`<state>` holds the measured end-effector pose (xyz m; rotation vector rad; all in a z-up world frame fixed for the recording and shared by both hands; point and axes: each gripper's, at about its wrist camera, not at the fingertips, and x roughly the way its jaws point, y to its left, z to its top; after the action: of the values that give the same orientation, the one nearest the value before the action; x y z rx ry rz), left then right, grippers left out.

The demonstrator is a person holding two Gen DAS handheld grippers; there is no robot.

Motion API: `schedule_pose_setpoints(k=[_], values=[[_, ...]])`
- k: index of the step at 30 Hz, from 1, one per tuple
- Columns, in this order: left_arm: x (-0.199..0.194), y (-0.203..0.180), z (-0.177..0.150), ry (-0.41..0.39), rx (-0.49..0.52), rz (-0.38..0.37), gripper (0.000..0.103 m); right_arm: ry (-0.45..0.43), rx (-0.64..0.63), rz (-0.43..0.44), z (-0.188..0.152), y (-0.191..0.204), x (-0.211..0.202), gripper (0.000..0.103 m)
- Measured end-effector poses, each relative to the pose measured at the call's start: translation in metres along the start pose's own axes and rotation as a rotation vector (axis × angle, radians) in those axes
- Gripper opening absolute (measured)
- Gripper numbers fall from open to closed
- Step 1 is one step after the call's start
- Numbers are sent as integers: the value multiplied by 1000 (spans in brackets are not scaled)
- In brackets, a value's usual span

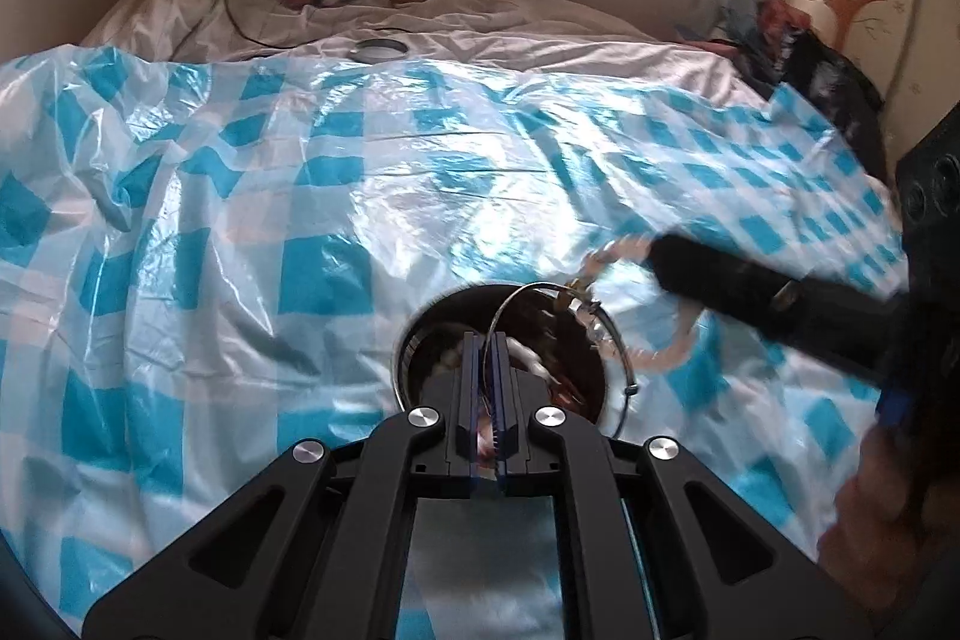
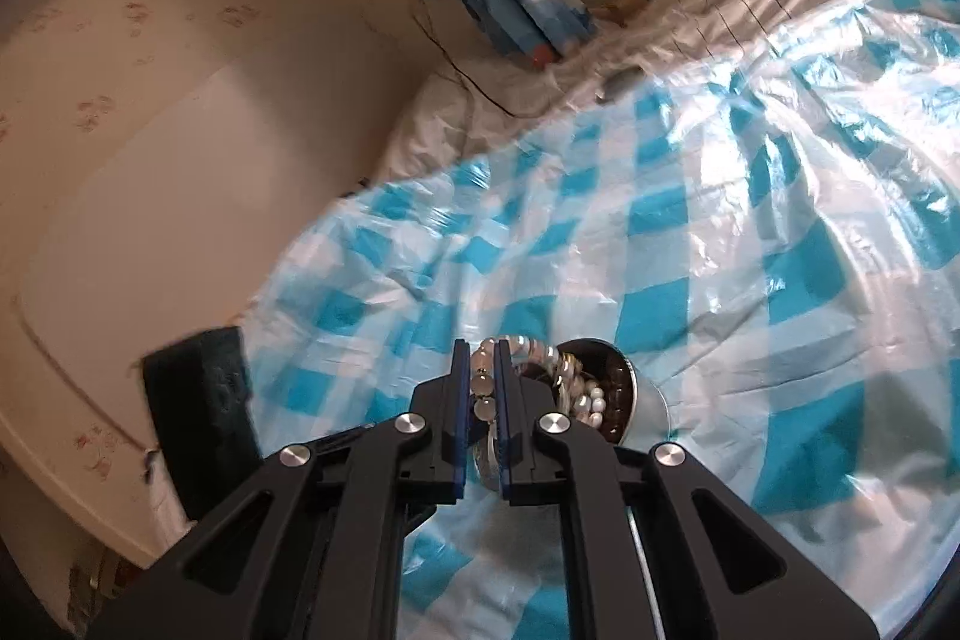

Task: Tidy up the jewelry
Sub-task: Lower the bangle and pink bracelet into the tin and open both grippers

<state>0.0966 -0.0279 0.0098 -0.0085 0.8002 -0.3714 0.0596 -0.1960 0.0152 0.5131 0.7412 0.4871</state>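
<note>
over a blue checked sheet (image 1: 240,196) on the bed, left claw (image 1: 486,340) is clenched on beads above a round tin (image 1: 414,334); right claw (image 2: 482,349), at its three o'clock, grasps a clear bead bracelet (image 2: 483,388).

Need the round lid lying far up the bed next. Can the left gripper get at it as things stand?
Probably not yet. The way across the checked sheet to the lid looks free, but the left gripper is shut on jewelry above the bowl, so it must let go first.
</note>
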Motion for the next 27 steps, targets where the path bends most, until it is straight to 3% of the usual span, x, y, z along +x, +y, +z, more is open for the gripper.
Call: schedule_pose_setpoints(k=[1, 3, 8, 10, 11, 12, 13, 16, 23, 27], values=[[7, 2, 0, 5, 0, 30, 5, 12, 8, -34, -1, -3, 8, 27], [21, 7, -1, 36, -9, 58, 9, 8, 34, -47, -2, -10, 13, 41], [22, 15, -2, 30, -39, 54, 16, -21, 3, -117, 1, -14, 4, 46], [15, 13, -7, -8, -37, 76, 37, -41, -14, -175, -1, -13, 1, 60], [12, 12, -9, -24, -34, 98, 58, -45, -29, -201, -3, -13, 1, 62], [5, 10, -12, -55, -37, 116, 62, -50, -54, -250, -6, -11, 1, 65], [-3, 11, -17, -94, -44, 109, 62, -48, -74, -282, -9, -9, 2, 66], [-16, 9, -29, -110, -19, 114, 63, -12, -121, -354, -25, -9, 5, 69], [-28, 12, -56, -46, -2, 160, 63, 36, -136, -454, -53, -14, -10, 70], [-33, 16, -74, 1, -3, 203, 63, 117, -143, -500, -78, -18, -13, 72]])
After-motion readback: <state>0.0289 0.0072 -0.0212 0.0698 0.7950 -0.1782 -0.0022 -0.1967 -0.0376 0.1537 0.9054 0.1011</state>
